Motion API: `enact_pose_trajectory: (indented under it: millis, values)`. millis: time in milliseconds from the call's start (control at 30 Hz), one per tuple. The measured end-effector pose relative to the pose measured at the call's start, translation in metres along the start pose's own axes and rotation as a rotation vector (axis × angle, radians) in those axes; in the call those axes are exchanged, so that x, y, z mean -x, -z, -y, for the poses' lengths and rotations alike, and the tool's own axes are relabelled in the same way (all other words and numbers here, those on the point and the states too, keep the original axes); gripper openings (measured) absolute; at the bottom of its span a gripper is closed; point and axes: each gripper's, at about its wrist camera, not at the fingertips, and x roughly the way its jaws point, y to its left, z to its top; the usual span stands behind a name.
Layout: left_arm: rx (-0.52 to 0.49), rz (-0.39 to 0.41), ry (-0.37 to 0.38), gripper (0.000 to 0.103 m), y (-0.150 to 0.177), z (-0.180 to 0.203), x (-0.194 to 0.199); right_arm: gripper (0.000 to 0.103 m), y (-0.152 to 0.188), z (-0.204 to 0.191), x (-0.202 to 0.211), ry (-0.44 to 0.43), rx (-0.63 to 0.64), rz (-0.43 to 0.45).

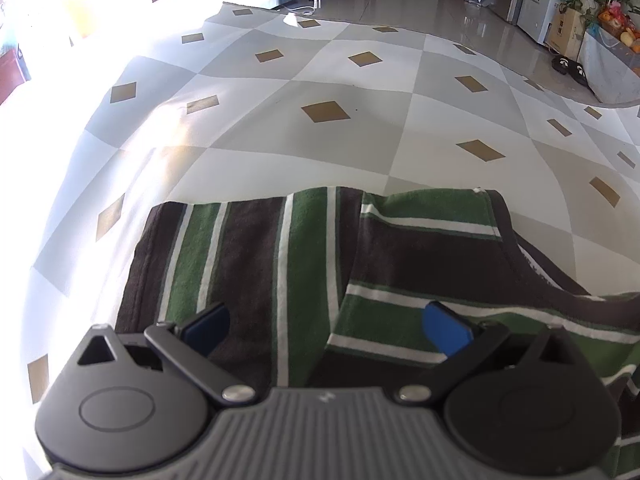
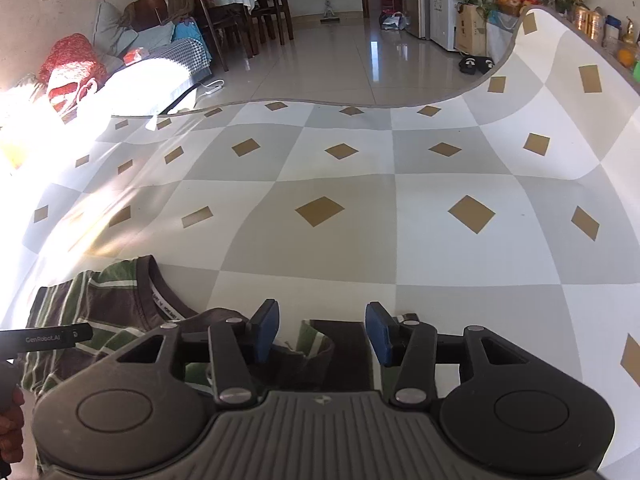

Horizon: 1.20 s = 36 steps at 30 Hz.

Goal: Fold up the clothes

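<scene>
A striped T-shirt (image 1: pixel 304 256) in green, dark brown and white lies partly folded on the checked cloth (image 1: pixel 328 80). One flap is folded over its right part. My left gripper (image 1: pixel 326 330) hovers open just over the shirt, blue pads spread wide, nothing between them. In the right wrist view the shirt (image 2: pixel 108 312) lies at lower left with its collar and label showing. My right gripper (image 2: pixel 322 334) is open over the shirt's right edge, where a sleeve end (image 2: pixel 316 338) sits between its fingers without being pinched.
The checked cloth (image 2: pixel 360 208) stretches far ahead of the shirt. The other gripper's handle (image 2: pixel 44 336) and a hand (image 2: pixel 10 420) show at the left edge. Chairs (image 2: pixel 228 12), a sofa with bedding (image 2: pixel 152 56) and a fridge (image 2: pixel 440 0) stand on the tiled floor beyond.
</scene>
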Motion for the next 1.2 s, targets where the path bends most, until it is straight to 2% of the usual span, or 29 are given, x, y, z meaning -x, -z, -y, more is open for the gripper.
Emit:
enact_pose_trajectory:
  millis: [133,367,500,667,800,933,1200]
  values:
    - [-0.009,0.005,0.015,0.103,-0.002,0.008,-0.005,0.047,0.01,0.01,-0.009,0.017,0.018,-0.062]
    - [-0.055,0.013,0.016,0.103,-0.003,0.025,-0.013,0.047,0.035,0.005,-0.032,0.029,0.134,-0.174]
    - [-0.027,0.012,0.028,0.103,-0.003,0.023,-0.016,0.049,0.042,0.01,-0.035,0.022,0.143,-0.184]
    - [0.015,0.023,-0.015,0.103,-0.005,0.01,-0.018,0.05,0.042,0.017,-0.035,0.022,0.145,-0.197]
    - [0.064,0.028,-0.095,0.103,-0.008,-0.006,-0.019,0.05,0.041,0.028,-0.033,0.041,0.14,-0.233]
    - [0.092,0.035,-0.149,0.103,-0.009,-0.02,-0.02,0.059,0.043,0.038,-0.029,0.068,0.147,-0.264]
    - [0.137,0.01,-0.156,0.103,-0.003,-0.038,-0.015,0.059,0.053,0.047,-0.016,0.084,0.169,-0.325]
